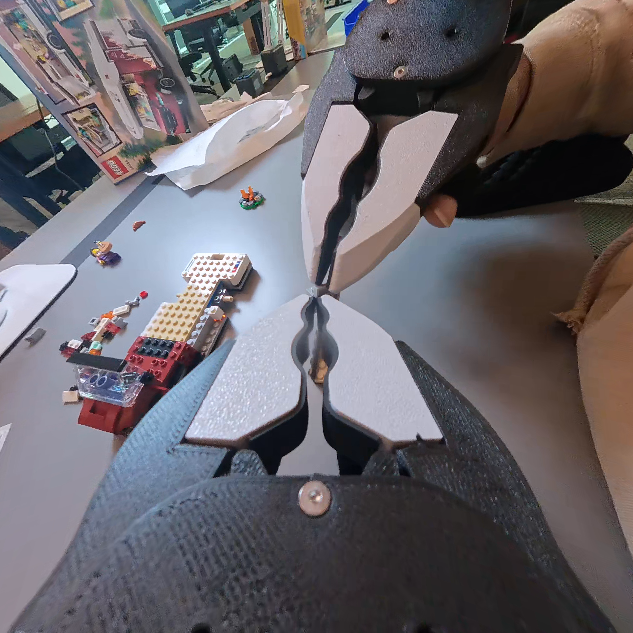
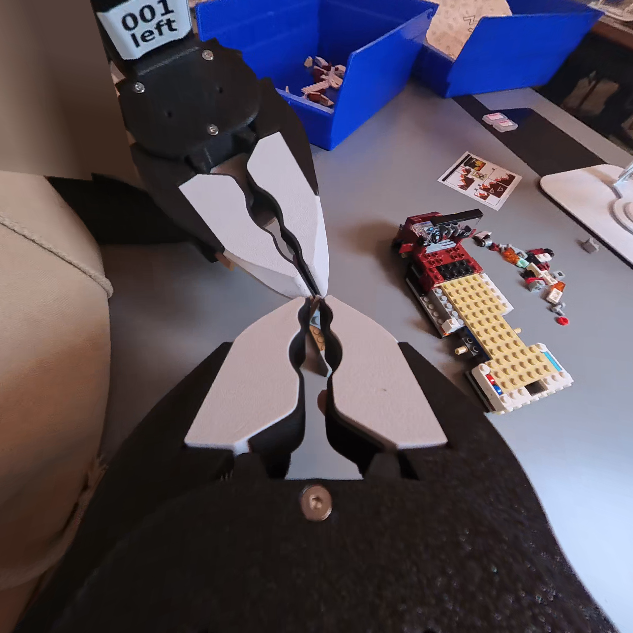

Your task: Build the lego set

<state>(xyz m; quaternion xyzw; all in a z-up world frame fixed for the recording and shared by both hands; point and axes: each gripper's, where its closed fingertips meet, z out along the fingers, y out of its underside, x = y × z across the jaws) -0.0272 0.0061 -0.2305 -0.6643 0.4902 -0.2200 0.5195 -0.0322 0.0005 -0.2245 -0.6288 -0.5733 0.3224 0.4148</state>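
Note:
My right gripper [image 2: 315,301] is shut on a small brick assembly held above the grey table [image 2: 376,205]: a tan studded plate [image 2: 317,337] with a small grey piece [image 2: 314,320] at its far end. The plate also shows through my left fingers' gap in the left wrist view [image 1: 319,373]. My left gripper [image 1: 313,300] meets the right one tip to tip and is shut, its tips against the grey piece [image 1: 315,291]. I cannot tell whether they pinch it. The right gripper [image 1: 323,284] comes in from above in the left wrist view. The left gripper [image 2: 317,294] does the same in the right wrist view.
A half-built brick vehicle, dark red and tan [image 2: 489,325], lies on the table beside several loose pieces [image 2: 541,270]. Blue bins [image 2: 342,68] stand at the back, one holding bricks. A sticker sheet [image 2: 479,180], a white board [image 2: 582,198], a toy box [image 1: 102,85] and crumpled paper [image 1: 233,137] are nearby. Left and right tips are no more than a few centimetres apart.

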